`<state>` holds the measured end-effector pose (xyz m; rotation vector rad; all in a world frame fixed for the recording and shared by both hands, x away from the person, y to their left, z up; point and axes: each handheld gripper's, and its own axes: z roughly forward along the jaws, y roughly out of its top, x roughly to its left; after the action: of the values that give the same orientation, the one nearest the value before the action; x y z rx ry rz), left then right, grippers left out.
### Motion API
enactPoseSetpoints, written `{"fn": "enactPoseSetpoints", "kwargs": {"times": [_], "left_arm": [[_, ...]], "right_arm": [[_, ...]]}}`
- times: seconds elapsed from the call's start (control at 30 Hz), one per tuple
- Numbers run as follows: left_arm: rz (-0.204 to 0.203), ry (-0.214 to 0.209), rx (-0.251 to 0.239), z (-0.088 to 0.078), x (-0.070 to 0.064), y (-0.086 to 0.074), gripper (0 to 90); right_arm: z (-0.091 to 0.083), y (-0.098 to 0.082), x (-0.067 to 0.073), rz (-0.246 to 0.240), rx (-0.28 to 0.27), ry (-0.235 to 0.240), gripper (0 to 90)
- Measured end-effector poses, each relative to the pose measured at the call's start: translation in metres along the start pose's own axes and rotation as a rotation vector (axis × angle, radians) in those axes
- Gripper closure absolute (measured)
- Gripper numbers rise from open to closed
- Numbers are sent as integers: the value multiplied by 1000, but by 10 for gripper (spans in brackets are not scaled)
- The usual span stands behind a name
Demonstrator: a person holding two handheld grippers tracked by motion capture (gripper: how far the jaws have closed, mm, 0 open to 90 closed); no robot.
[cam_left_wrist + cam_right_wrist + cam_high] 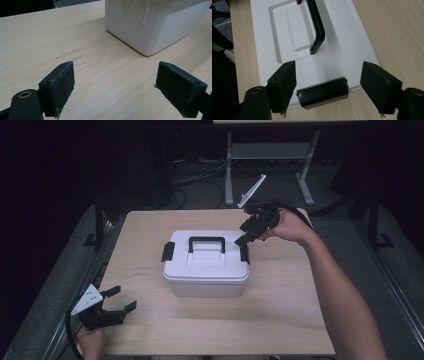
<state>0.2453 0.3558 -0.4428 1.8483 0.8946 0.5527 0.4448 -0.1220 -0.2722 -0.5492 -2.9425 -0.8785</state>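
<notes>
Box (206,265): white, lid on, black handle (206,241) flat; mid-table.
Right latch (323,93): black, on the box's right end, between the right gripper's jaws, untouched.
Right gripper (246,239): jaws wide, holding nothing.
Left gripper (120,299): near-left table corner, well apart from box; jaws wide, empty.

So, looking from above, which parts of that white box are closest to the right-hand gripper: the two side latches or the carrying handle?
From the right gripper, in the high view:
1. The right latch, on the box's right end, just under the jaws.
2. The handle, in the middle of the lid of the white box.
3. The left latch, on the far end, toward the left gripper.
</notes>
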Motion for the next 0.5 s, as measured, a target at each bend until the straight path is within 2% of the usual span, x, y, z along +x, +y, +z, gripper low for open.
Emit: {"fn": "enactPoseSetpoints", "kwargs": {"times": [0.5], "left_arm": [[3, -1, 4, 1, -1, 0, 147]], "right_arm": [[-11, -34, 0, 49, -14, -23, 277]]}}
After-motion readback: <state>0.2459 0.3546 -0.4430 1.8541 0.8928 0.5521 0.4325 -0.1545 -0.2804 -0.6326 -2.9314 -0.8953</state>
